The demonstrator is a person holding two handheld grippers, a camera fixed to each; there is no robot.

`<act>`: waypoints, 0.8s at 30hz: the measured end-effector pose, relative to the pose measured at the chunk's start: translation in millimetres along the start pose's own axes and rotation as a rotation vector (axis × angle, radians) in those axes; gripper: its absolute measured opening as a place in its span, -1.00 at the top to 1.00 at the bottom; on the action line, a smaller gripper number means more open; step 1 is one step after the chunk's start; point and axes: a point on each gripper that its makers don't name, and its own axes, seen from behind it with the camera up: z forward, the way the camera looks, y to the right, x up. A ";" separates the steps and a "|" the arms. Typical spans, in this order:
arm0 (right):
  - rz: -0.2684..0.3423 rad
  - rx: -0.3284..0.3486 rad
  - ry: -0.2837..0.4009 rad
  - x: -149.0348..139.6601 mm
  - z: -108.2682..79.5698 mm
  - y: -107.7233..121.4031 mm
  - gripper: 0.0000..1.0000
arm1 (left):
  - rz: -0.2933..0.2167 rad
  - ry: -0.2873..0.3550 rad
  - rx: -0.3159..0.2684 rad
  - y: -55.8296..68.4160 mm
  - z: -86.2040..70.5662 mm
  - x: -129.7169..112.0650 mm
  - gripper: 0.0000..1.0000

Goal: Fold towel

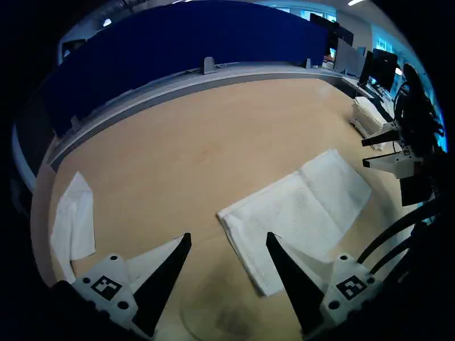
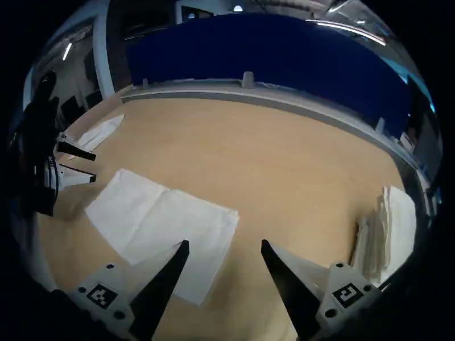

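A white towel (image 1: 301,213) lies flat on the wooden table (image 1: 216,136), partly folded with a crease across it; it is also in the right gripper view (image 2: 165,224). My left gripper (image 1: 227,241) hovers open just above the towel's near edge, nothing between its fingers. The right gripper (image 2: 223,245) is open too, above the towel's corner. Each gripper appears in the other's view: the right one at the far right (image 1: 367,152), the left one at the far left (image 2: 91,165), both open and empty.
A second white cloth (image 1: 74,221) lies at the table's left end, also seen at the back left (image 2: 96,135). A stack of folded towels (image 2: 389,233) sits at the right edge (image 1: 367,113). A blue partition (image 1: 187,40) borders the table's far side.
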 end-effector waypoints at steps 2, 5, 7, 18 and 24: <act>-0.009 0.007 0.000 -1.1 -2.9 -2.1 -0.96 | -0.019 0.002 0.018 -3.7 -6.6 -3.9 -0.96; -0.025 0.023 0.001 -4.0 -8.1 -6.8 -0.96 | -0.050 0.011 0.049 -9.4 -19.9 -12.0 -0.96; -0.036 0.036 -0.002 -6.7 -12.1 -10.1 -0.96 | -0.074 0.013 0.064 -11.5 -30.6 -20.6 -0.96; -0.104 0.085 -0.019 -14.8 -25.7 -24.6 -0.96 | -0.210 -0.009 0.128 -7.4 -85.1 -82.6 -0.96; -0.132 0.112 -0.029 -16.9 -27.1 -32.5 -0.96 | -0.251 -0.015 0.142 -4.5 -102.3 -101.8 -0.96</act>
